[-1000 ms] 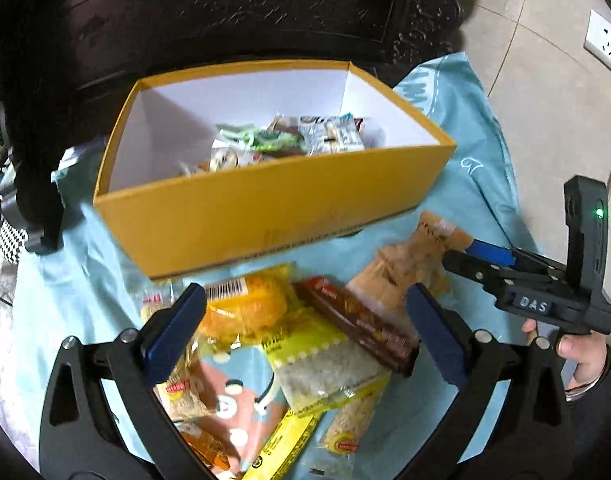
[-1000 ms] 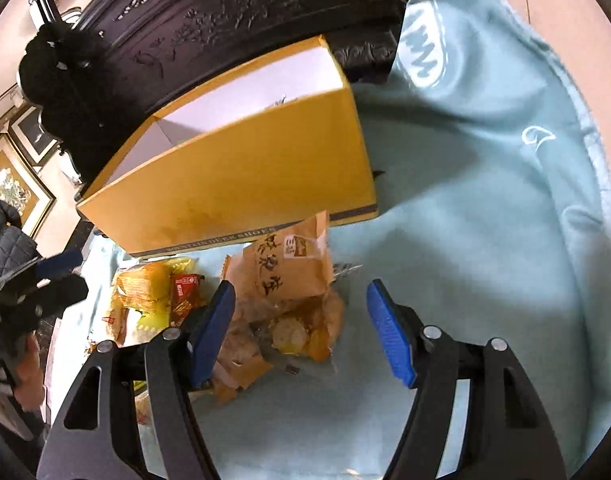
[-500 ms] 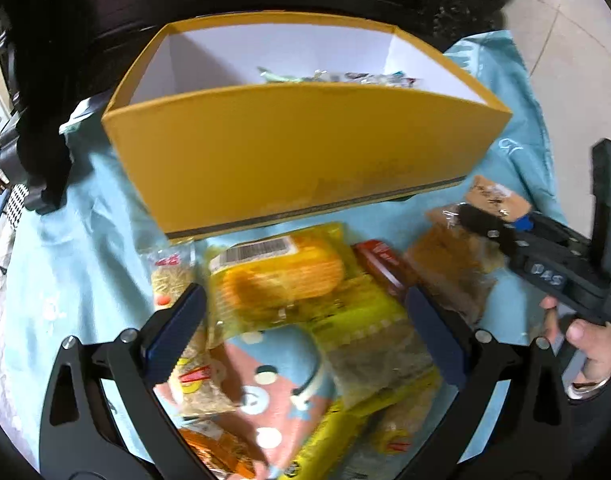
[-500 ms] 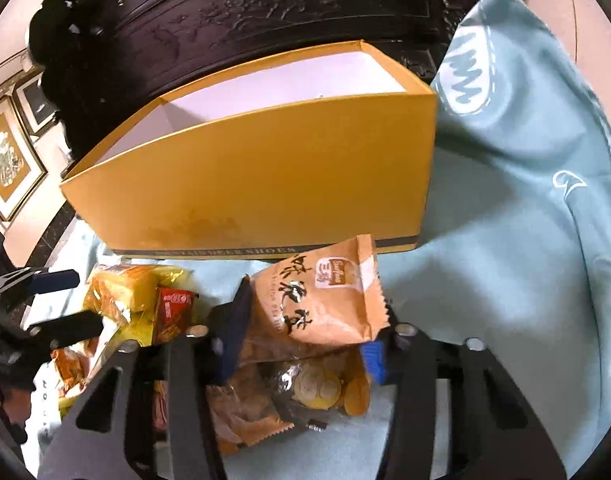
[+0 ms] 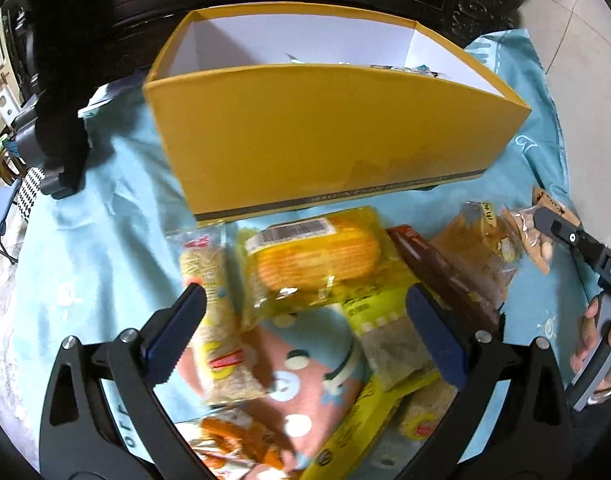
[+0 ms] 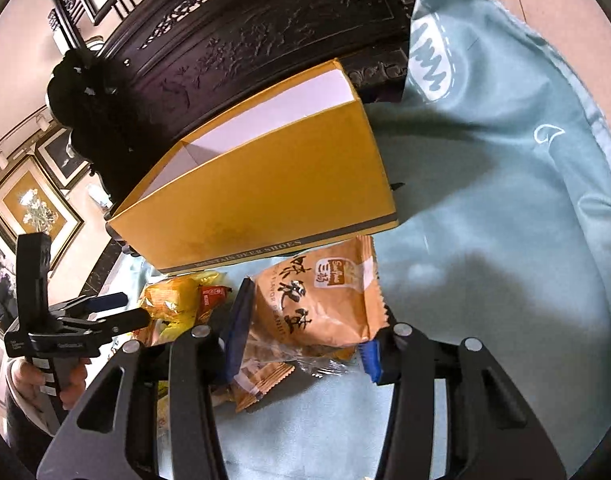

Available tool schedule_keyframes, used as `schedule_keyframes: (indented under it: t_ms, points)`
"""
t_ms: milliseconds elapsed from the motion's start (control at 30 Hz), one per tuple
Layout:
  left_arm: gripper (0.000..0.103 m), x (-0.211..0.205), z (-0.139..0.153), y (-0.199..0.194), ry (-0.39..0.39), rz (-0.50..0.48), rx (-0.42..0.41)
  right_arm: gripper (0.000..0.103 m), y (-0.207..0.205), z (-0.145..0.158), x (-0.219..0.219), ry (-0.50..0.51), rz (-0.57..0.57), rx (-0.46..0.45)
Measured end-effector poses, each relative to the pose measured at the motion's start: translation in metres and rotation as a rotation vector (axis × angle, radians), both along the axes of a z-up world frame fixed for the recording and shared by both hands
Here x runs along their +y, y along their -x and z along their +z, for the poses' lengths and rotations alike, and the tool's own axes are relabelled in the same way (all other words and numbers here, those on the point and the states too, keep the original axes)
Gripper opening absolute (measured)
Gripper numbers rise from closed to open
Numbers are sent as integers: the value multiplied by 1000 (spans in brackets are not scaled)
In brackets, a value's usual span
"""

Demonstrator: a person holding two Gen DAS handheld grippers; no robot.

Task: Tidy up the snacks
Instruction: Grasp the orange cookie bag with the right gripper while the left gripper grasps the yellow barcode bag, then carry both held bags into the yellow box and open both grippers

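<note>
The yellow box (image 5: 337, 136) stands open-topped on a light blue cloth (image 6: 505, 200), its long yellow wall facing both cameras and a few wrappers just showing over its rim on the white inside. In front of that wall, on the cloth, lies a loose heap of snacks. The right gripper (image 6: 301, 332) has just been closing and now clamps an orange peanut packet (image 6: 325, 296) between its blue pads, the packet's printed face turned up and its top edge lying just short of the box's lower band; a second, clear-fronted packet sticks out beneath it. The left gripper (image 5: 305, 336) hovers with its jaws spread wide over the heap, nothing pressed between its pads. Between those pads, closer to the box, lies a yellow cake packet (image 5: 313, 256) with a barcode, touching the foot of the box wall or nearly so. To the left of it, alongside the left pad, lies a slim grain bar (image 5: 213, 312), somewhat blurred. To the right of the cake packet lies a dark brown wafer bar (image 5: 433, 264), pointing diagonally away from the box, and farther from the box lies a pink-and-blue cartoon packet (image 5: 301, 376) partly under the others. A hand (image 5: 601, 344) grips the right tool's handle at the frame's edge.
</note>
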State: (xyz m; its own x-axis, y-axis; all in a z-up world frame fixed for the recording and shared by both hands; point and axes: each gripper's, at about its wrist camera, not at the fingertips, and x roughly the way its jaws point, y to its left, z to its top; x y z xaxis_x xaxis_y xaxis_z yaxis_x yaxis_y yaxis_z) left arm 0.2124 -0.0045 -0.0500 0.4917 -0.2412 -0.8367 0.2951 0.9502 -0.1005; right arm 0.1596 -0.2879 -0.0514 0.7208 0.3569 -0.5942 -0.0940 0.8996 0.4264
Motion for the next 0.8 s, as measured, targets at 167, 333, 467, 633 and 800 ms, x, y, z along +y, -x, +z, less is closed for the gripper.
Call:
schedule_keyframes:
  t_ms: [167, 333, 467, 633, 800]
  points:
    - [101, -17, -10, -13, -14, 22, 24, 47, 4, 3, 0, -34, 27, -30]
    - [101, -28, -25, -29, -68, 54, 40, 47, 3, 0, -1, -53, 54, -23]
    - [101, -26, -32, -40, -30, 82, 64, 47, 2, -2, 1, -53, 73, -16]
    - [84, -20, -39, -44, 16, 121, 75, 47, 2, -3, 6, -44, 92, -12]
    - [75, -7, -29, -31, 21, 133, 63, 47, 3, -1, 4, -54, 93, -20]
